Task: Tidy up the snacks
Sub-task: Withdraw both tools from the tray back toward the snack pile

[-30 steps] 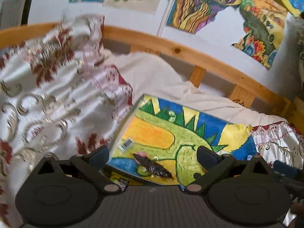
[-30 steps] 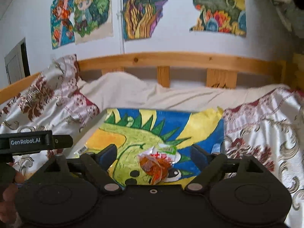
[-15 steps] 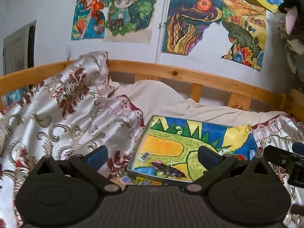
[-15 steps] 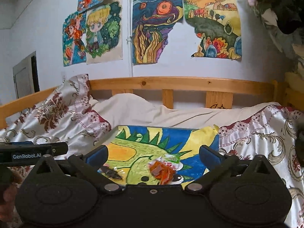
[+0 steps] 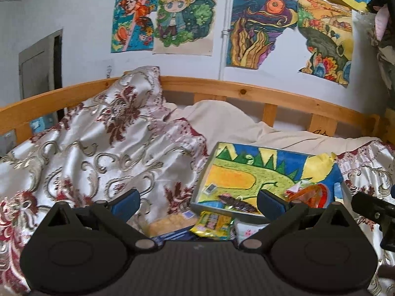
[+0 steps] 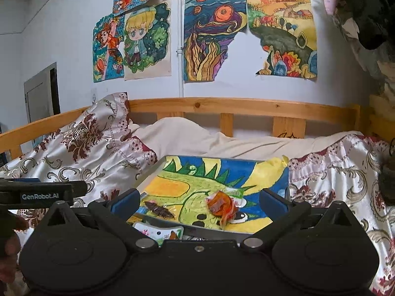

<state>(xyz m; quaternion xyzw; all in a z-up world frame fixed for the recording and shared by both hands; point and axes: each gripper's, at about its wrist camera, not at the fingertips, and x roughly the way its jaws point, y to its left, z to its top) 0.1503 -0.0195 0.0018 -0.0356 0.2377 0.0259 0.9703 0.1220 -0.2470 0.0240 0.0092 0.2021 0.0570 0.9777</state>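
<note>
Tray (image 6: 271,172): holds dark snack (image 6: 159,209), orange packet (image 6: 221,206).
Outside tray, near edge: yellow packet (image 5: 213,224), puffed snack (image 5: 170,223), unsorted.
Left gripper (image 5: 197,204): released, empty.
Right gripper (image 6: 200,201): released, empty.

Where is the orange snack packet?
In the right wrist view, the orange snack packet lies on the dinosaur-painted tray, right of the dark snack packet.

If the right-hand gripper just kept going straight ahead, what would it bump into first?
Probably the orange snack wrapper lying on the dinosaur-painted tray, roughly centred between the open right gripper fingers. Depth is unclear; aimed slightly higher, it would pass over towards the bedding.
</note>
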